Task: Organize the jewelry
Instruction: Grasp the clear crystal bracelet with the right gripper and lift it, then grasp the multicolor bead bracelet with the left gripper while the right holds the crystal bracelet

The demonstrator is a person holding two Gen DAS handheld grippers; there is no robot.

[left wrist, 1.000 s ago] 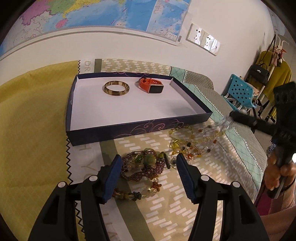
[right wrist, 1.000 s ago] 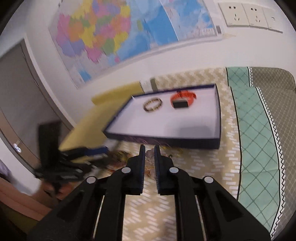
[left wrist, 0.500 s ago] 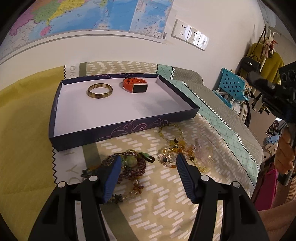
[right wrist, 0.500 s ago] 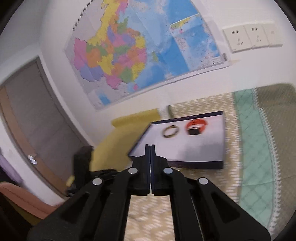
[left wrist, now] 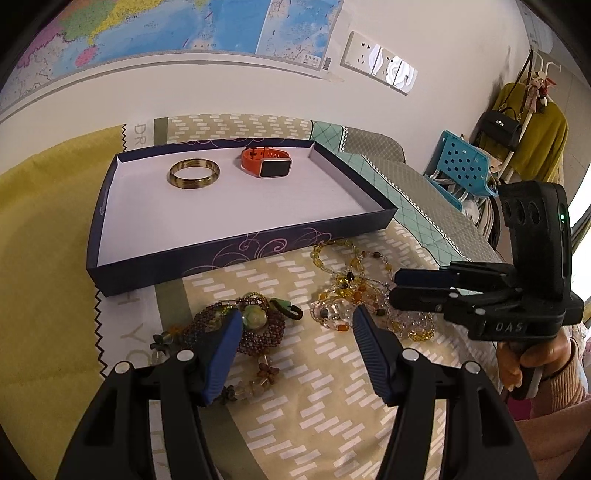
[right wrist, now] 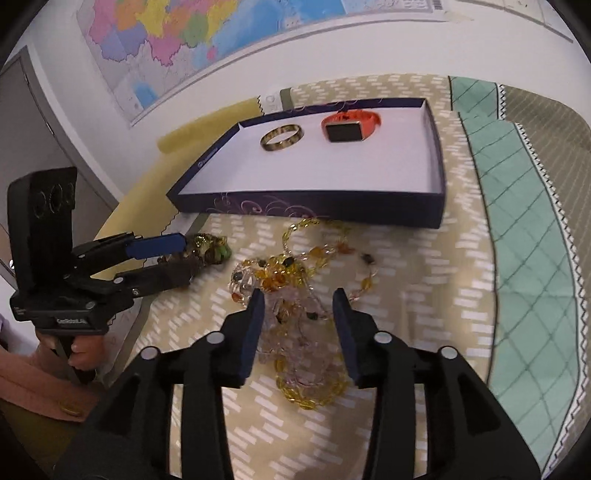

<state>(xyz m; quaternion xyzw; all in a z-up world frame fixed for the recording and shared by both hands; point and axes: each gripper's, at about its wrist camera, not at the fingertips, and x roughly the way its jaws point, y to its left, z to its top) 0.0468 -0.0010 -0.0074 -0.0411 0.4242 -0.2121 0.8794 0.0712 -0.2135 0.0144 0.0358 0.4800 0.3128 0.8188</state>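
Note:
A navy tray [left wrist: 229, 258] with a white floor holds a gold bangle [left wrist: 194, 173] and an orange smartwatch [left wrist: 266, 166]. In front of it lie a tangled amber and clear bead necklace [right wrist: 288, 273] and a purple beaded bracelet [left wrist: 258, 325] with a green stone. My left gripper [left wrist: 295, 325] stands open low over the cloth, its left finger over the bracelet's edge. My right gripper [right wrist: 298, 299] points down at the necklace; its jaws are opening, beads lie between them, and the pads do not press on them. From the left wrist view the right gripper [left wrist: 397, 288] reaches in from the right.
A patterned beige cloth [left wrist: 332, 387] covers the surface, with yellow cloth [left wrist: 44, 258] at left and teal quilting [right wrist: 524, 258] at right. On the wall behind are a map [left wrist: 184, 29] and sockets [left wrist: 380, 64]. A blue basket [left wrist: 461, 162] and hung clothes [left wrist: 535, 136] stand far right.
My right gripper, shut and raised before, has come down over the amber necklace and its jaws have parted. My left gripper has stayed open by the purple bracelet.

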